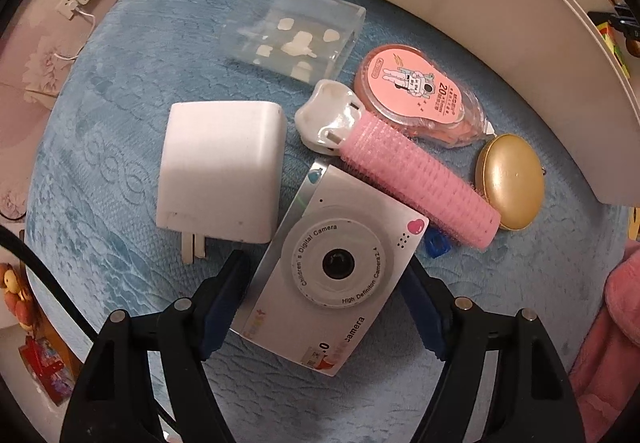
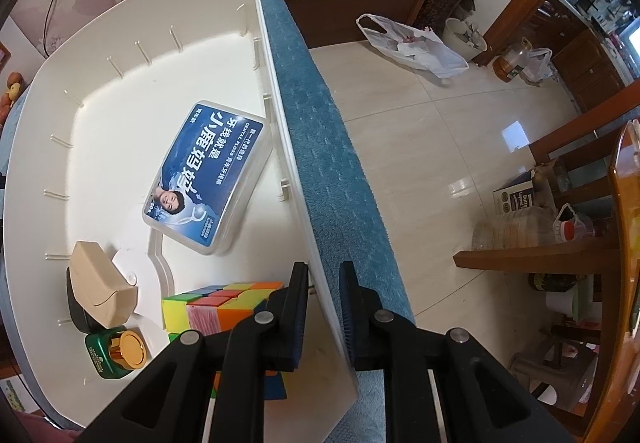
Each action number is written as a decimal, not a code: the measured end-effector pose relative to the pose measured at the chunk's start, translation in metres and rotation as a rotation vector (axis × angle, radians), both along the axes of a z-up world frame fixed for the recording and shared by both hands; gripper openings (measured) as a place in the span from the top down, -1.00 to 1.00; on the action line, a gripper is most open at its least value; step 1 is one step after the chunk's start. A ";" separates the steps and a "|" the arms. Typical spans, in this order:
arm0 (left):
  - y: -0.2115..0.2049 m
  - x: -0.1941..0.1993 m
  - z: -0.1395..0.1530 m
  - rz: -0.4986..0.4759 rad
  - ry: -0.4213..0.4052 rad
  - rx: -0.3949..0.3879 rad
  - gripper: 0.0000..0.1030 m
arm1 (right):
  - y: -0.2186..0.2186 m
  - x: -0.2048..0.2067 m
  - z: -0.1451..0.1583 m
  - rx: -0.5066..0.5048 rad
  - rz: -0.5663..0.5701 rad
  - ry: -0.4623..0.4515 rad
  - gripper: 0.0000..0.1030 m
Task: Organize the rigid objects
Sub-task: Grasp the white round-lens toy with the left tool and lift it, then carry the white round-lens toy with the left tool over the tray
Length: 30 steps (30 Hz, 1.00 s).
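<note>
In the left wrist view my left hand-held gripper (image 1: 324,293) straddles the toy camera (image 1: 334,275) unclamped, and the hair roller (image 1: 420,179) leaning on it may roll away; in the right view my right hand-held gripper (image 2: 324,317) pinches the bin (image 2: 276,91) wall, which could tip.

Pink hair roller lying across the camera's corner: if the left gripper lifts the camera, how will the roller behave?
The pink hair roller is a cylinder resting partly on the children's camera, so it will probably roll off once that tilts. It looks hollow and light, likely easy to knock aside. Its fuzzy surface may snag the blue cloth rather than slide.
</note>
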State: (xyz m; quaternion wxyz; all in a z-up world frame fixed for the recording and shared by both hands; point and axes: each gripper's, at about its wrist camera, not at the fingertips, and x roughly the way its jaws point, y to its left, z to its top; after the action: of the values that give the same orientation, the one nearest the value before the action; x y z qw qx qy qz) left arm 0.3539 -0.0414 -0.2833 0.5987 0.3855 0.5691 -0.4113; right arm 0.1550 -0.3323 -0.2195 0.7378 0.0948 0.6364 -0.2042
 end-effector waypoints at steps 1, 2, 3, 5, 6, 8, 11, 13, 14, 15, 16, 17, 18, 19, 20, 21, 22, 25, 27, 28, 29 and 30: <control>0.001 0.000 0.000 0.007 -0.002 -0.004 -0.48 | 0.000 0.000 0.000 -0.002 0.002 0.000 0.68; 0.002 -0.001 0.001 0.019 -0.003 -0.009 -0.46 | 0.000 0.000 0.000 -0.002 0.001 0.000 0.68; 0.003 -0.002 0.002 0.029 -0.002 -0.012 -0.42 | 0.000 0.000 0.000 -0.002 0.000 -0.001 0.68; 0.006 -0.003 0.003 0.049 -0.005 -0.016 -0.39 | 0.001 0.001 0.000 -0.004 -0.001 -0.002 0.68; 0.007 -0.004 0.004 0.061 -0.006 -0.020 -0.37 | 0.002 0.000 0.001 -0.006 -0.001 -0.003 0.68; 0.010 -0.006 0.004 0.099 -0.012 -0.030 -0.35 | 0.003 0.000 0.001 -0.011 0.001 -0.005 0.68; 0.019 -0.011 0.006 0.165 -0.012 -0.039 -0.31 | 0.003 -0.001 0.002 -0.009 0.001 -0.009 0.68; 0.027 -0.017 0.007 0.214 -0.005 -0.040 -0.28 | 0.003 -0.001 0.003 -0.009 0.003 -0.013 0.68; 0.029 -0.020 0.006 0.233 -0.001 -0.040 -0.28 | 0.002 -0.001 0.002 -0.009 0.004 -0.015 0.68; 0.035 -0.022 0.006 0.258 0.008 -0.039 -0.27 | 0.003 -0.002 0.002 -0.009 0.004 -0.017 0.68; 0.038 -0.027 0.006 0.282 0.016 -0.040 -0.26 | 0.002 -0.002 0.003 -0.009 0.004 -0.020 0.68; 0.042 -0.031 0.006 0.298 0.021 -0.042 -0.25 | 0.002 -0.002 0.003 -0.007 0.002 -0.022 0.68; 0.045 -0.036 0.006 0.314 0.029 -0.041 -0.25 | 0.002 -0.002 0.003 -0.006 0.001 -0.022 0.68; 0.048 -0.042 0.005 0.332 0.039 -0.037 -0.24 | 0.001 -0.002 0.003 -0.004 -0.001 -0.025 0.68; 0.051 -0.048 0.004 0.353 0.050 -0.030 -0.24 | 0.001 -0.003 0.003 -0.002 -0.002 -0.028 0.68; 0.054 -0.053 0.004 0.372 0.062 -0.025 -0.24 | 0.000 -0.003 0.003 -0.001 -0.002 -0.031 0.68; 0.056 -0.058 0.004 0.393 0.072 -0.024 -0.24 | 0.000 -0.003 0.004 -0.002 0.002 -0.035 0.68; 0.063 -0.071 0.006 0.479 0.099 -0.031 -0.23 | -0.002 -0.004 0.003 0.010 0.005 -0.048 0.68; 0.067 -0.077 0.007 0.545 0.112 -0.034 -0.22 | -0.004 -0.004 0.002 0.018 0.006 -0.056 0.68; 0.068 -0.081 0.008 0.582 0.119 -0.033 -0.22 | -0.004 -0.004 0.002 0.019 0.009 -0.057 0.68; 0.069 -0.085 0.009 0.614 0.130 -0.029 -0.22 | -0.004 -0.004 0.001 0.015 0.013 -0.055 0.68; 0.069 -0.091 0.011 0.645 0.136 -0.032 -0.22 | -0.003 -0.003 0.000 0.011 0.018 -0.051 0.68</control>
State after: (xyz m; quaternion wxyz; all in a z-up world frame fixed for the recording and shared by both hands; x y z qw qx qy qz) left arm 0.2631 0.0277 -0.2723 0.6645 0.1477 0.6941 -0.2342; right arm 0.1519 -0.3358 -0.2191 0.7550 0.0982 0.6193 -0.1917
